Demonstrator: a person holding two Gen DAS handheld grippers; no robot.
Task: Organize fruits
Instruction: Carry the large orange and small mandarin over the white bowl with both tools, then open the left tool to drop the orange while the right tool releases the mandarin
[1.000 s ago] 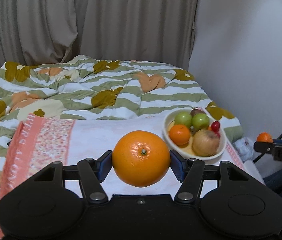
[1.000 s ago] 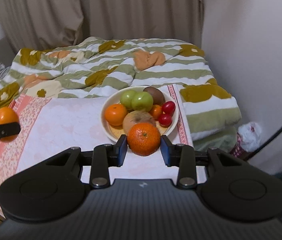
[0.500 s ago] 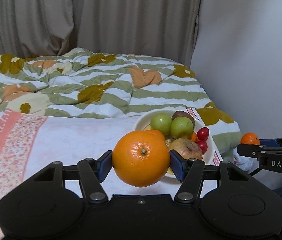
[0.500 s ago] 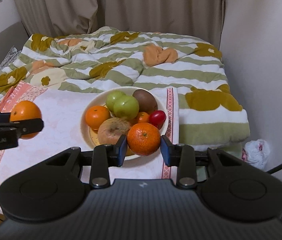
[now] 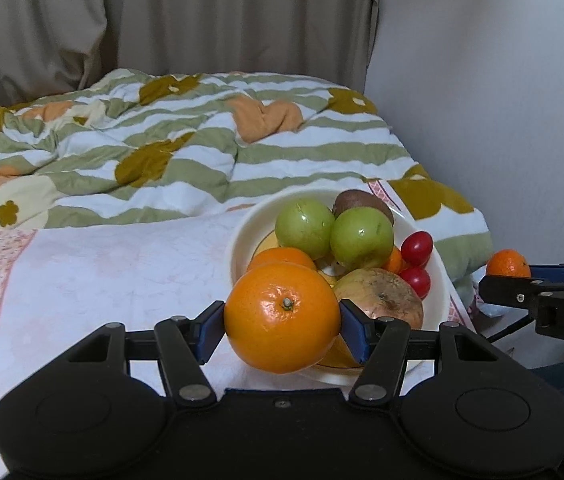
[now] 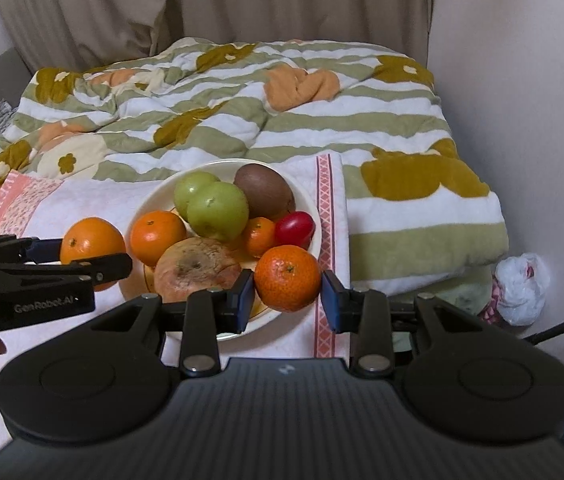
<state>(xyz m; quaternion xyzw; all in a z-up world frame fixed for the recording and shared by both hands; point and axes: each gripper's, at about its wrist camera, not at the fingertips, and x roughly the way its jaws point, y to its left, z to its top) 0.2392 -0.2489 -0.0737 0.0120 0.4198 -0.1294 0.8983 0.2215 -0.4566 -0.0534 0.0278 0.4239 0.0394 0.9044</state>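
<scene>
My left gripper [image 5: 282, 322] is shut on a large orange [image 5: 282, 316] and holds it just over the near left rim of the cream bowl [image 5: 242, 240]. My right gripper [image 6: 286, 292] is shut on a small tangerine [image 6: 287, 278] at the bowl's [image 6: 313, 200] near right rim. The bowl holds two green apples [image 6: 210, 204], a kiwi [image 6: 264, 190], a brownish apple [image 6: 196, 268], another orange [image 6: 156, 236], red tomatoes [image 6: 294, 228] and a tiny orange fruit. The left gripper and its orange [image 6: 90, 246] show in the right wrist view; the right gripper's tangerine [image 5: 507, 263] shows in the left wrist view.
The bowl sits on a white and pink towel [image 5: 102, 264] over a striped floral quilt [image 6: 282, 112] on a bed. Curtains hang behind. A white wall [image 5: 501, 100] stands at the right, with a crumpled plastic bag [image 6: 521, 288] on the floor below.
Both grippers have moved closer to the bowl, each still holding its fruit. The left came in from the left side; the right came forward over the bowl's near right rim.
</scene>
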